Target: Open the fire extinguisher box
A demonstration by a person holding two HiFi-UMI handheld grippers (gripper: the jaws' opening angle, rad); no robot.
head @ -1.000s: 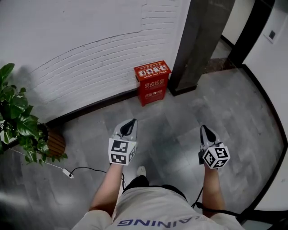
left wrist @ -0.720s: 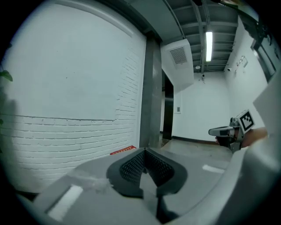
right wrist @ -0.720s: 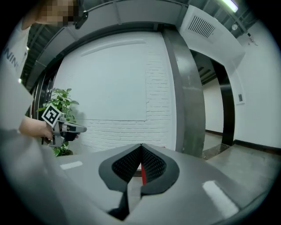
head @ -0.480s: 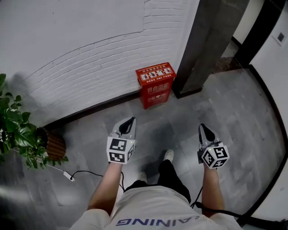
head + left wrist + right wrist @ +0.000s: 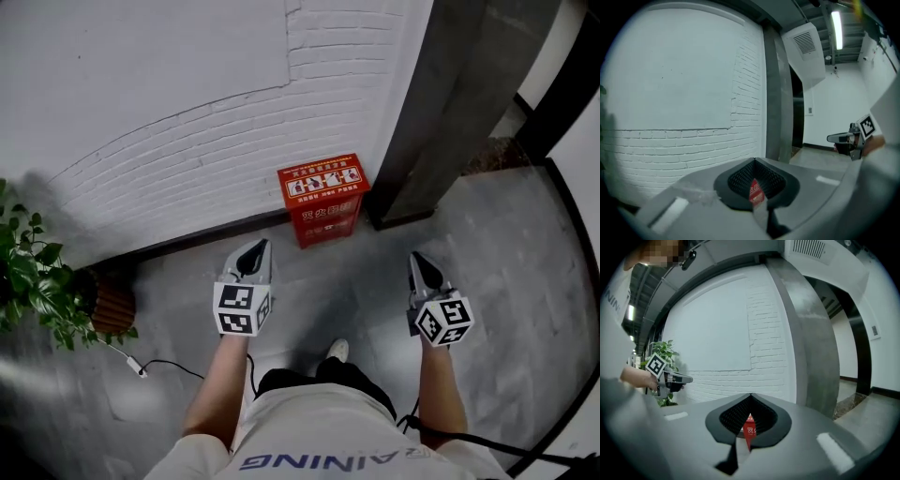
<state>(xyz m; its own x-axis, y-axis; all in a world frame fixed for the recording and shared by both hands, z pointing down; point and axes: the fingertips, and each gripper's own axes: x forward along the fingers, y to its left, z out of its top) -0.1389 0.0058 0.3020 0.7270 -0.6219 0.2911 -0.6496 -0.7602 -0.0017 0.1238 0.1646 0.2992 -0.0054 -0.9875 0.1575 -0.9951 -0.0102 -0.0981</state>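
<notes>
- The red metal fire extinguisher box [image 5: 323, 199] stands at the far edge of the grey tiled floor [image 5: 356, 281]. Its back is against the white brick wall [image 5: 206, 141], and it is just left of the foot of a dark grey pillar [image 5: 441, 103]. Its labelled top faces up and looks closed.
- The left gripper [image 5: 255, 251] hangs over the floor on the person's side of the box and apart from it. It is aimed at the wall just left of the box. Its jaws are pressed together with nothing held.
- The right gripper [image 5: 419, 262] hangs level with it, to the right of the box and near the pillar's foot. Its jaws are also fully together and empty.
- In each gripper view the box shows only as a red sliver beyond the closed jaws.
- A leafy green plant [image 5: 33, 286] in a brown woven pot [image 5: 112, 302] sits at the floor's left edge by the wall. A thin cable [image 5: 164, 364] lies on the floor beside it.
</notes>
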